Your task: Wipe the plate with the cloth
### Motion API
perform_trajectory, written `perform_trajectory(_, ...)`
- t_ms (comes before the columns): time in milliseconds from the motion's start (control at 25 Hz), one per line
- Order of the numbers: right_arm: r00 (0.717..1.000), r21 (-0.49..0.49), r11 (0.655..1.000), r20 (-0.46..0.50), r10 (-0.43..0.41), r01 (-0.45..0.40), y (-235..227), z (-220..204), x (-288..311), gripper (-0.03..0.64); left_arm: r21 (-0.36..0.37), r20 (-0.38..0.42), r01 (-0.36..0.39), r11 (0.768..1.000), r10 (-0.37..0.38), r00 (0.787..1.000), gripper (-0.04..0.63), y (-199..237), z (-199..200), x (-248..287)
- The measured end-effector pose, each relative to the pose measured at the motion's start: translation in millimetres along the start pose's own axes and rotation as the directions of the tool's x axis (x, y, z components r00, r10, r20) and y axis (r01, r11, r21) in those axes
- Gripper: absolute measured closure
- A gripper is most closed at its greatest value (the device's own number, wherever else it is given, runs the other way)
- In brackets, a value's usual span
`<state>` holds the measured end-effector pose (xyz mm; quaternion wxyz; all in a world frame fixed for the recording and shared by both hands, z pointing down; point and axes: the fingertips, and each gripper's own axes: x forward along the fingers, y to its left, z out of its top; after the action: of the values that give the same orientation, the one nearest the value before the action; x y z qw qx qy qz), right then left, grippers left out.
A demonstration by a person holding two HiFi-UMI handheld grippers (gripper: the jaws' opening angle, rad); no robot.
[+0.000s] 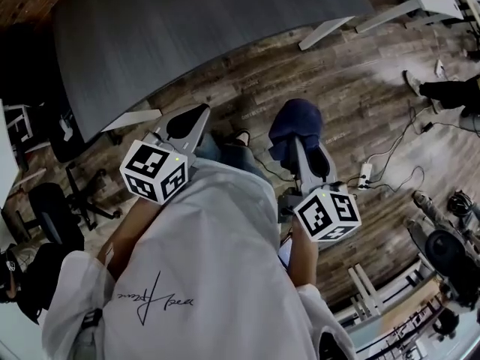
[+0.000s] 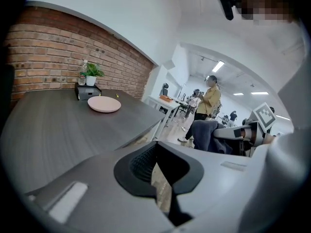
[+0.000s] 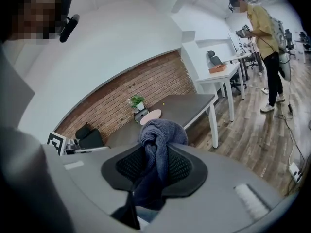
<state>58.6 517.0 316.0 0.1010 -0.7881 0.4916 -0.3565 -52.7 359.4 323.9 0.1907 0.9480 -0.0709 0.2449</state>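
Plate (image 2: 104, 104): pink and round, lying flat on the dark grey table (image 2: 48, 135) towards its far end, near a small black box (image 2: 88, 92). It is well apart from both grippers.
Cloth (image 3: 158, 140): dark blue knitted fabric, bunched up. It is clamped in the right gripper, with a knot of it bulging past the jaw tips and a tail hanging below.
Right gripper (image 3: 158, 166): jaws closed on the cloth, held over the wooden floor (image 1: 352, 103), short of the table's edge and pointing towards it.
Left gripper (image 2: 156, 152): jaws pressed together with nothing between them, beside the right gripper and also over the floor.
Potted plant (image 2: 91, 73): small and green, standing on the black box, against a brick wall (image 2: 58, 52).
Holder: a person in a white shirt (image 1: 202, 276), seen from above, with a gripper in each hand.
Background: another person in a yellow shirt (image 3: 265, 30) stands by white desks (image 3: 221, 76).
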Motion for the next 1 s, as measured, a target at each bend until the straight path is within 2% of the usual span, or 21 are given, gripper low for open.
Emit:
perform_trajectory(160,0.999,-0.038,0.999,-0.028,0.022,-0.024,-10.8,16.1,18.5,0.502,-0.004,0.033,-0.045,0.999,0.045,0.998,0.588,2.7,16.6,14.8)
perform_trajectory(280,0.998,-0.107,0.993,-0.042,0.037,-0.041,-3.2,27.3,35.2,0.502,-0.018,0.062,-0.081,0.997,0.082,0.995,0.588,15.9,28.5,18.2)
perform_trajectory(400,0.995,-0.123,0.989,-0.068,0.078,-0.086,8.5,35.5,60.1,0.502,-0.047,0.072,-0.1,0.994,0.104,0.992,0.588,33.1,35.9,24.3)
perform_trajectory(800,0.966,-0.184,0.961,-0.194,0.17,-0.206,48.7,57.4,155.3,0.502,-0.114,0.106,-0.127,0.985,0.14,0.985,0.594,111.4,84.1,75.6)
perform_trajectory(1000,0.956,-0.252,0.939,-0.236,0.176,-0.235,75.5,74.0,204.2,0.502,-0.154,0.139,-0.139,0.978,0.161,0.977,0.592,160.2,109.3,82.7)
